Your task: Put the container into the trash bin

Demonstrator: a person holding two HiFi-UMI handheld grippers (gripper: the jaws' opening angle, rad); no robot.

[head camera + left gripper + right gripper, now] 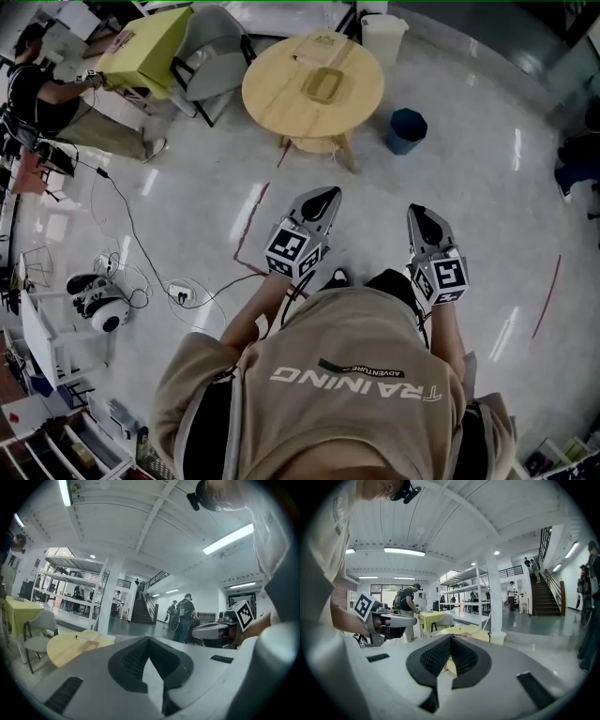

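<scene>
A shallow tan container [325, 84] lies on the round wooden table [281, 98] ahead of me. A dark blue trash bin [407, 129] stands on the floor at the table's right. My left gripper [323, 194] and right gripper [419, 212] hang side by side in front of my chest, well short of the table, both shut with nothing in them. The left gripper view looks over its closed jaws [149, 639] to the table [63, 649] and the container [88, 645] at lower left. Beyond the right gripper [451, 638], the table [461, 631] shows.
A white bin [383, 37] stands behind the table. A grey chair [211, 56] and a yellow-draped table [150, 47] with a seated person are at the back left. Cables [141, 272] and a white device [98, 305] lie on the floor at left.
</scene>
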